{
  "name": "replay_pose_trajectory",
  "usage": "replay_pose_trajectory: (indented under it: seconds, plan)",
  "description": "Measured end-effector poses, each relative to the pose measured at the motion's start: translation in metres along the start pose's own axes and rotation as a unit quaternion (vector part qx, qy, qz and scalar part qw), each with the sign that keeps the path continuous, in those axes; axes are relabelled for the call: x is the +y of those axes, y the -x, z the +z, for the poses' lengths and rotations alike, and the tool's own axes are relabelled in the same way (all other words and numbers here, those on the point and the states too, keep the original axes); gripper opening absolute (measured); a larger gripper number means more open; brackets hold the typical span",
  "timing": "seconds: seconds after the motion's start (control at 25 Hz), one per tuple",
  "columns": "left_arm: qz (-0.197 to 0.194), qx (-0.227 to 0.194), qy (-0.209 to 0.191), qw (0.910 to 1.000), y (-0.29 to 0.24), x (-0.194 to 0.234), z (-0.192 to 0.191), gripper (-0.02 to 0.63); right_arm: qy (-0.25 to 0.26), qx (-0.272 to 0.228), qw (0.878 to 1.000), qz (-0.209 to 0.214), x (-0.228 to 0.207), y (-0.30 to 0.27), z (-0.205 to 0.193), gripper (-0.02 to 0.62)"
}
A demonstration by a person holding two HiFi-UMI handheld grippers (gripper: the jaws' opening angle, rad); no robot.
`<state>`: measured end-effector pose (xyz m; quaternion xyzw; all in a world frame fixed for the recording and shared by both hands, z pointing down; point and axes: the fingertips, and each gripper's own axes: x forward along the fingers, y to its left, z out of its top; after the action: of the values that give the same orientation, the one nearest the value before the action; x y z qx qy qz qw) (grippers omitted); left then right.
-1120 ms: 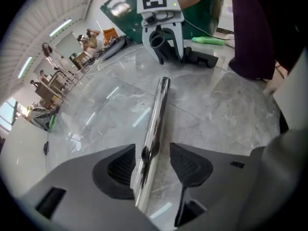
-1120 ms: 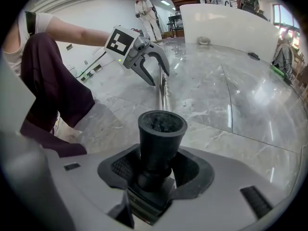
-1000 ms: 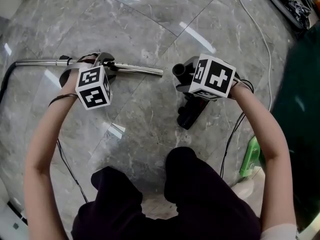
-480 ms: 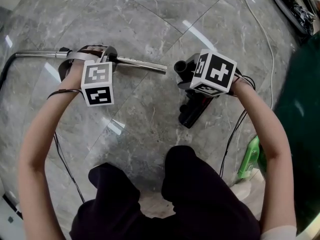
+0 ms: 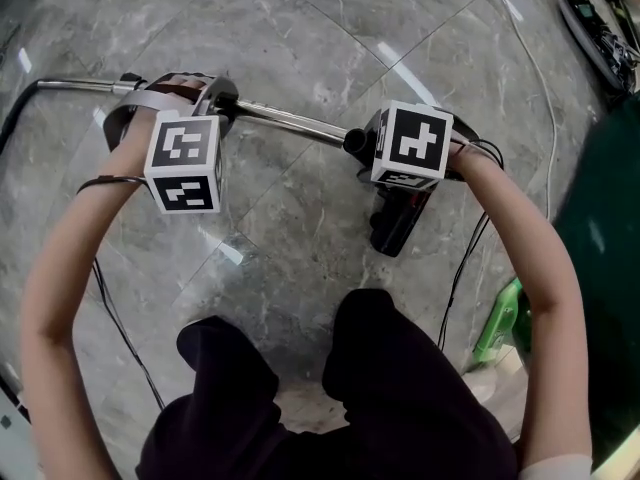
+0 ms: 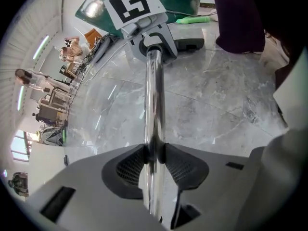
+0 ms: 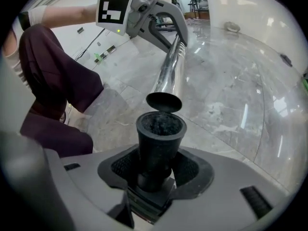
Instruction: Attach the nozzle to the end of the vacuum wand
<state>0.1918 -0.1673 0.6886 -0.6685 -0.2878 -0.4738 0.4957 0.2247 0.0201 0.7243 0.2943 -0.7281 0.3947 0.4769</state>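
Your left gripper [image 6: 155,154] pinches the wand [image 6: 155,90]; its jaws have just been closing, with the tube between the pads. Your right gripper [image 7: 156,165] clamps the black nozzle [image 7: 160,134] by its neck, socket mouth facing the wand's open end. That end sits just beside the mouth and roughly in line with it; it seems not yet inside, though the head view is too crowded to confirm

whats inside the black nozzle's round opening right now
Nothing is in it yet. The nozzle shows only dusty grey inner walls. The vacuum wand tip sits just outside the rim, not inserted. The socket's bottom is too dark to see.
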Motion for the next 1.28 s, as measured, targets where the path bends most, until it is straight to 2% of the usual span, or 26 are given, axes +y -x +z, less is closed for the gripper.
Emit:
replay_pose_trajectory:
  seconds: [0.36, 0.56, 0.92, 1.04, 1.12, 1.28]
  plan:
    - [0.013, -0.003, 0.005, 0.9999, 0.013, -0.005, -0.009, 0.141, 0.046, 0.051, 0.997, 0.022, 0.008, -0.016, 0.01, 0.201]
    - [0.019, 0.007, -0.005, 0.9998, 0.01, -0.008, -0.011, 0.14, 0.038, 0.027, 0.999, 0.017, 0.006, -0.013, 0.029, 0.201]
    - [0.034, 0.046, -0.036, 0.9977, 0.006, -0.012, -0.012, 0.14, 0.042, -0.016, 0.999, 0.003, 0.006, -0.009, 0.03, 0.201]
    - [0.035, 0.065, -0.057, 0.9956, 0.002, -0.013, -0.013, 0.14, 0.037, -0.026, 0.999, -0.006, 0.004, -0.009, 0.029, 0.201]
    - [0.035, 0.082, -0.077, 0.993, -0.003, -0.015, -0.014, 0.141, 0.023, -0.013, 1.0, -0.006, 0.003, -0.012, 0.026, 0.201]
    - [0.024, 0.109, -0.116, 0.987, -0.018, -0.027, -0.015, 0.147, -0.007, 0.052, 0.999, 0.007, 0.003, -0.026, 0.017, 0.201]
